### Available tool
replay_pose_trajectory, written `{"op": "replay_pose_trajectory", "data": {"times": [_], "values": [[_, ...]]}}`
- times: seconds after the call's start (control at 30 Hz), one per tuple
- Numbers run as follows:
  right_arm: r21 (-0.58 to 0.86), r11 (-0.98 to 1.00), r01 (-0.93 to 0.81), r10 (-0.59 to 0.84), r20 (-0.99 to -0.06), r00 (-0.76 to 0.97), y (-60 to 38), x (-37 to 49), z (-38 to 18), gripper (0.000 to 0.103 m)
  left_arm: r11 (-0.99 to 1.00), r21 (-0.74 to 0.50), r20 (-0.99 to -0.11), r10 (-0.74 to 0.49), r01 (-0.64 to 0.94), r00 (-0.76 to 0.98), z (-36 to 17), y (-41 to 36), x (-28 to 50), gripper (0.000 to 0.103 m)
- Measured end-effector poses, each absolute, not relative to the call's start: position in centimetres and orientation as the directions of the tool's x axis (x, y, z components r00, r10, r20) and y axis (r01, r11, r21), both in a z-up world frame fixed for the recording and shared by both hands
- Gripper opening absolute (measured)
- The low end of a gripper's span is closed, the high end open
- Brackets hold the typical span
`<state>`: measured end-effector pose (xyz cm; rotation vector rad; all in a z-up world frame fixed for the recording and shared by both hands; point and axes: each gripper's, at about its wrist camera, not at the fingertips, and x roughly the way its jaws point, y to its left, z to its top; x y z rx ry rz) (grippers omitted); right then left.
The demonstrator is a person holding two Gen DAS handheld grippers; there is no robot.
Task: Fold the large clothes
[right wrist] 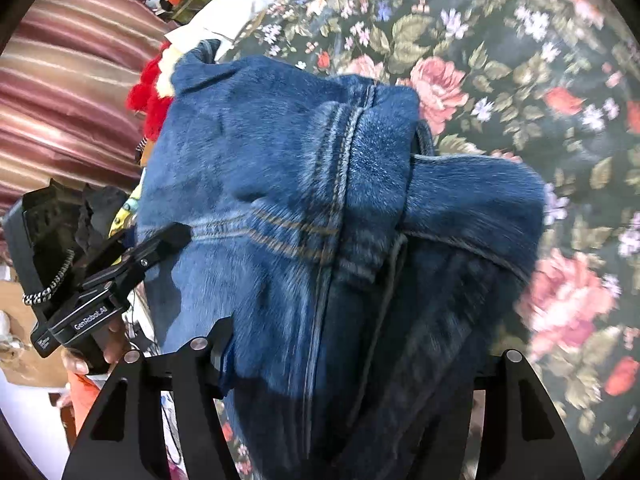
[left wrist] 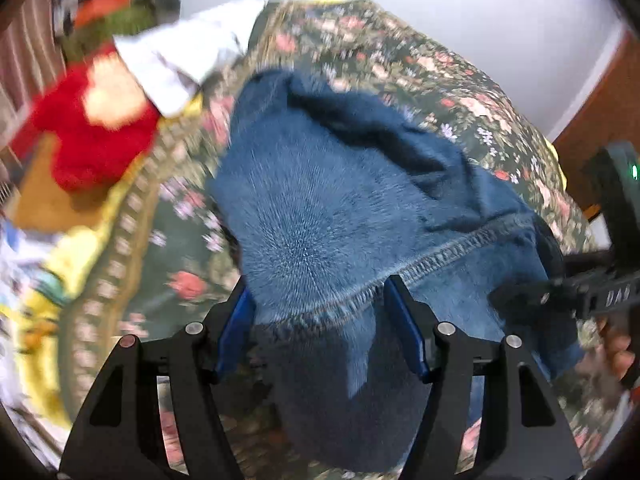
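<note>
Jeans [left wrist: 340, 200] between parted left gripper [left wrist: 320, 292] pads, long axis toward 12 o'clock; right gripper [right wrist: 344, 336] buried in denim, grip untellable.

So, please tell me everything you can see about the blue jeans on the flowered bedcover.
The blue jeans are denim, faded on the ridges, with tan double stitching along the seams and a stitched hem edge. They lie bunched and folded over themselves on the flowered bedcover, not yet flat. Fabric lies between the blue pads of the left claw; whether they press it I cannot tell. The cloth covers the right claw, hiding its fingertips.
</note>
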<state>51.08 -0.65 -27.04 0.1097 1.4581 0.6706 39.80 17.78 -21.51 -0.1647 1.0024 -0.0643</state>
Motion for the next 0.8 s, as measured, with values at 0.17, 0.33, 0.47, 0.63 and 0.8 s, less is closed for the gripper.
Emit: {"op": "replay_pose_trajectory", "data": {"times": [0.17,0.33,0.47,0.63,0.8], "values": [[0.419,0.815,-0.400,0.472,-0.881,0.040,-2.5,49.6,-23.9,0.065,0.994,-0.109,-0.781,-0.103,0.028,0.616,-18.7,16.4,37.3,0.071],[0.337,0.809,-0.481,0.445,-0.886,0.128,-2.2,47.6,-22.6,0.091,0.999,-0.021,-0.812,-0.038,0.036,0.583,-21.5,14.4,37.0,0.083],[0.232,0.827,-0.512,0.348,-0.926,0.144,-1.5,47.6,-24.5,0.091,1.000,-0.009,-0.827,-0.023,0.026,0.562,-23.9,14.5,36.0,0.086],[0.245,0.835,-0.493,0.346,-0.930,0.122,-4.2,48.1,-24.7,0.091,0.999,0.037,-0.820,0.008,0.039,0.572,-21.9,15.6,35.6,0.086],[0.273,0.820,-0.503,0.422,-0.883,0.208,-5.0,49.2,-20.5,0.091,0.997,0.083,-0.782,0.062,0.005,0.620,-19.0,17.2,38.9,0.086]]}}
